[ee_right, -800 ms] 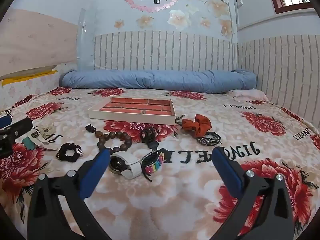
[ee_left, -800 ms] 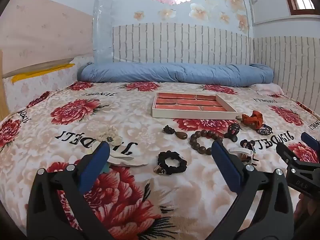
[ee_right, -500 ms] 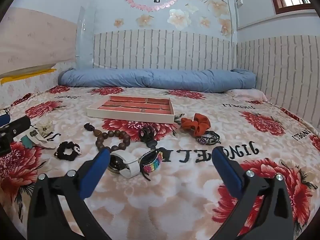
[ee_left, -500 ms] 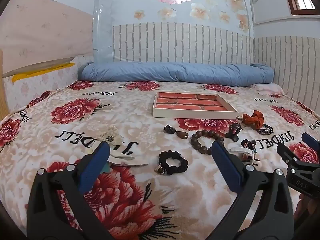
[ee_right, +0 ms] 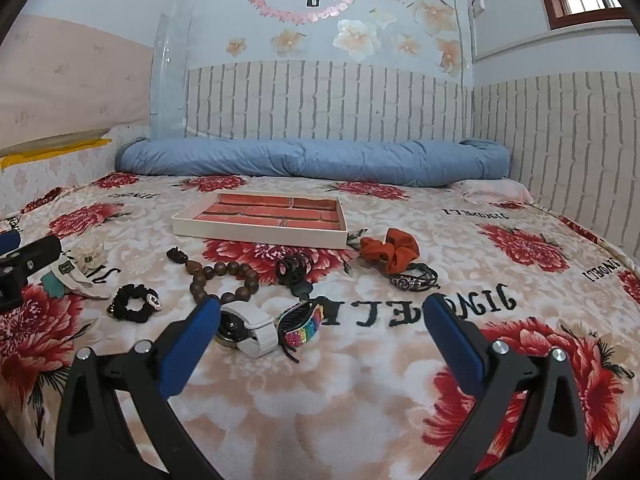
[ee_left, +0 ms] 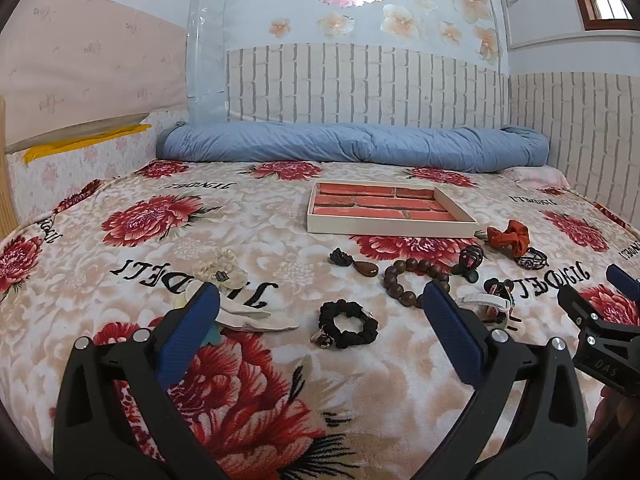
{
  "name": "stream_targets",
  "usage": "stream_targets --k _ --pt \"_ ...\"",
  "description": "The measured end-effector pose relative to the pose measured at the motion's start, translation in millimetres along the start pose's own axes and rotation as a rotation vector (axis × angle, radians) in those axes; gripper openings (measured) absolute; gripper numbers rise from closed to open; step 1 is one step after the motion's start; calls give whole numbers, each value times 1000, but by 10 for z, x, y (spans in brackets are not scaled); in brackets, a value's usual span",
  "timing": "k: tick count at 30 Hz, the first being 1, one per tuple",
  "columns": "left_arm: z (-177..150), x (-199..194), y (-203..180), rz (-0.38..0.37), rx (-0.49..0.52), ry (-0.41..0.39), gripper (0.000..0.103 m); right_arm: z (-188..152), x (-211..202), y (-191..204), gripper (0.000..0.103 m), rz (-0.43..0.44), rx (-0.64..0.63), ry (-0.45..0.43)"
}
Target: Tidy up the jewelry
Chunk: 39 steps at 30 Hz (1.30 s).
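- Hovering above the flowered blanket (ee_left: 248, 216), the left gripper (ee_left: 320, 316) has its blue fingers spread wide and nothing between them; the right gripper (ee_right: 320, 318) is equally wide apart and empty.
- The jewelry lies scattered on the blanket in front of the brick-lined tray (ee_right: 264, 220), which holds nothing yet.
- Nearest the left gripper, the black scrunchie (ee_left: 348, 324) is soft and light; pinching across one side of its ring should hold it.
- The wooden bead bracelet (ee_right: 222, 280) looks heavier, with hard round beads likely to roll off the pads; gripping across the cord between beads seems safer.
- Just beside the right gripper's left finger, the white watch (ee_right: 248, 326) is stiff at its case, so the band is the better hold.
- The orange scrunchie (ee_right: 390, 248) and dark cord bracelet (ee_right: 414, 280) lie just beside each other, near the tray's corner.
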State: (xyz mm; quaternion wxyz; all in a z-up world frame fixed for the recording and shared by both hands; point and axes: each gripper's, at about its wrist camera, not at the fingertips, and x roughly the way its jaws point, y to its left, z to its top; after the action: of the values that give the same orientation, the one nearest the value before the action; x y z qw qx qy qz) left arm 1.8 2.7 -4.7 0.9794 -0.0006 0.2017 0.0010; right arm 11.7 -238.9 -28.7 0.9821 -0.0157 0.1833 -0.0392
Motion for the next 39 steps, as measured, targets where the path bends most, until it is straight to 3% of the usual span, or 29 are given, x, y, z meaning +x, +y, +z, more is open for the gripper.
stream_targets --k 39 --pt "-8 18 5 0 -1 2 98 17 -16 2 99 2 1 -2"
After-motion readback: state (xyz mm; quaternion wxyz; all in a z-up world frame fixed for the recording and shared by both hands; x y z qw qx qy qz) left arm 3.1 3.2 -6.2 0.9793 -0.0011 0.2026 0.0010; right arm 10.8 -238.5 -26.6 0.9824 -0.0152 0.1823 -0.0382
